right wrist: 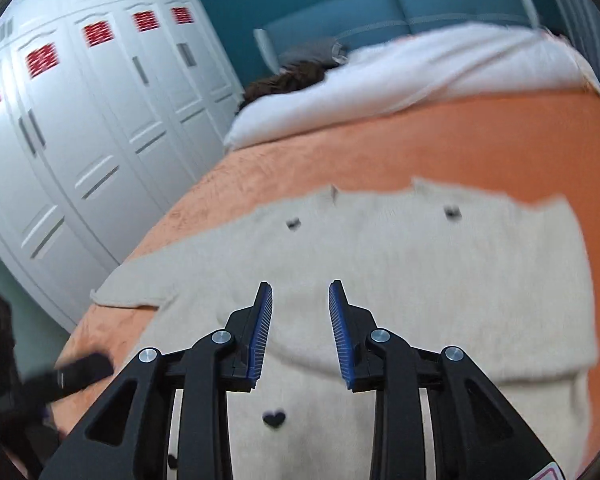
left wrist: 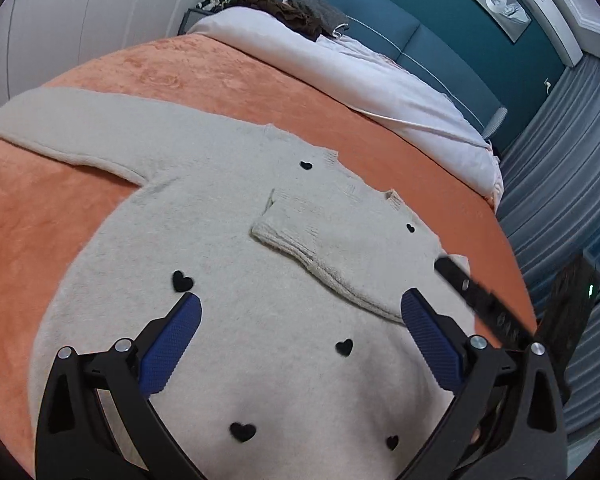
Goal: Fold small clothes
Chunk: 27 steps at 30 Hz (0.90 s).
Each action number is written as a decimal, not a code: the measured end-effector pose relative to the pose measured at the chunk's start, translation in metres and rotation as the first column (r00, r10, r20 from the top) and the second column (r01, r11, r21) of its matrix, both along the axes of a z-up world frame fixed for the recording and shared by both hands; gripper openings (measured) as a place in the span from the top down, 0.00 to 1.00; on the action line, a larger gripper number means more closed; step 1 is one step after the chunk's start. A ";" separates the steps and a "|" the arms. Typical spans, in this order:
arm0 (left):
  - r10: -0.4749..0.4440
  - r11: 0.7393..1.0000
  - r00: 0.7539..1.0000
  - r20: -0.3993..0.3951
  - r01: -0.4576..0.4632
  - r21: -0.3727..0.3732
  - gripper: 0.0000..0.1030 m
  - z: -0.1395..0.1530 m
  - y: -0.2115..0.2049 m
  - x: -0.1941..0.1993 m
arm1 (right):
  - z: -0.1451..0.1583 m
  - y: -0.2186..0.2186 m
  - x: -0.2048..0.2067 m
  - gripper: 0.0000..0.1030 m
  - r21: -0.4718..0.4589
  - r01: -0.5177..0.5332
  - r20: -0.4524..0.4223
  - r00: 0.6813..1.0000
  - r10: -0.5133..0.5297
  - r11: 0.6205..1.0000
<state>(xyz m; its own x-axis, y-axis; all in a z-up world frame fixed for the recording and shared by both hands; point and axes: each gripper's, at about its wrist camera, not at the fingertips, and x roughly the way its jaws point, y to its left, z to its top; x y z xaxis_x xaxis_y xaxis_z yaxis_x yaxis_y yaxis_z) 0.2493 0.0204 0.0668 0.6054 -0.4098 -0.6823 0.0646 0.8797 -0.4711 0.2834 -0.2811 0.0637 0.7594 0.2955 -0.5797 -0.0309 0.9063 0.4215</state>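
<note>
A cream knitted sweater [left wrist: 228, 248] with small black hearts lies flat on the orange blanket [left wrist: 228, 76]. Its right sleeve [left wrist: 324, 248] is folded across the chest; its left sleeve [left wrist: 80, 128] stretches out to the left. My left gripper [left wrist: 300, 308] is open wide above the sweater's lower body, holding nothing. The right gripper's black finger [left wrist: 472, 292] shows at the sweater's right edge. In the right wrist view, my right gripper [right wrist: 300, 296] is open and empty above the sweater [right wrist: 420, 280]; the view is blurred.
A white duvet [left wrist: 380, 84] and dark clothes [left wrist: 292, 12] lie at the bed's head by the teal headboard [left wrist: 420, 40]. White wardrobe doors [right wrist: 80, 140] stand left of the bed. Grey curtains [left wrist: 572, 152] hang on the right. The left gripper [right wrist: 80, 372] shows low left.
</note>
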 end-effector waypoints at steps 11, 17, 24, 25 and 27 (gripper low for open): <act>0.071 0.981 0.949 -0.308 -0.122 -0.148 0.25 -0.085 -0.028 0.107 | -0.070 -0.128 -0.078 0.48 0.189 0.385 -0.231 0.912 -0.340 0.904; -0.005 0.979 0.974 -0.226 -0.041 -0.199 0.93 -0.061 -0.034 0.129 | -0.081 -0.145 -0.053 0.66 0.246 0.435 -0.237 0.893 -0.382 0.866; -0.032 0.986 0.996 0.086 0.046 -0.158 0.93 0.025 -0.029 0.131 | -0.001 -0.118 -0.051 0.93 0.210 0.376 0.078 0.914 -0.399 0.903; -0.026 0.990 0.997 0.077 0.037 -0.137 0.93 0.017 -0.025 0.133 | -0.007 -0.115 -0.048 0.93 0.178 0.387 0.070 0.912 -0.404 0.905; -0.033 0.997 0.999 -0.022 0.032 -0.074 0.93 -0.024 -0.024 0.142 | -0.049 -0.118 -0.026 0.93 0.113 0.392 -0.108 0.918 -0.381 0.913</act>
